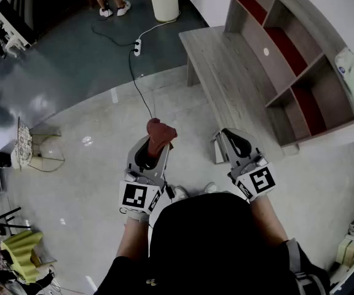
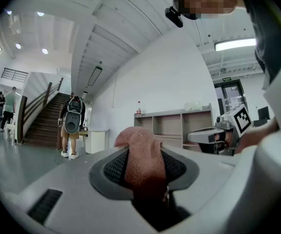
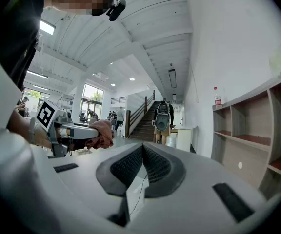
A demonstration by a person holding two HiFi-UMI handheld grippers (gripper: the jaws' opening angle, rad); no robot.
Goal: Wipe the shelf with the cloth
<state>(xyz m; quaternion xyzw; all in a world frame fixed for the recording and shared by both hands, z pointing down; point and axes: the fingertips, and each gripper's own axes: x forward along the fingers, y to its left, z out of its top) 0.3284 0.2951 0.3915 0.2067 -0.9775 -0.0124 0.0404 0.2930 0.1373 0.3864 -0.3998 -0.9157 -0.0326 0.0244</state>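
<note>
On the left, the left gripper (image 1: 155, 151) is held over the pale, glossy floor (image 1: 91, 121), its jaws clamped on the reddish-brown cloth (image 1: 160, 132). The left gripper view shows the cloth (image 2: 143, 162) pinched between the ribbed pads, with a bunched end bulging out past the tips. Just beside it, level with it and not touching, is the right gripper (image 1: 235, 141). Its own view shows the jaws closed tip to tip with nothing between them. Past the right gripper a long grey wooden bench (image 1: 226, 72) runs away along the wall. Further right stands the shelf (image 1: 294, 60), with open compartments that are red inside, well apart from both grippers and from the cloth. A small bottle (image 2: 139, 108), or what looks like one, stands on top of the shelf.
</note>
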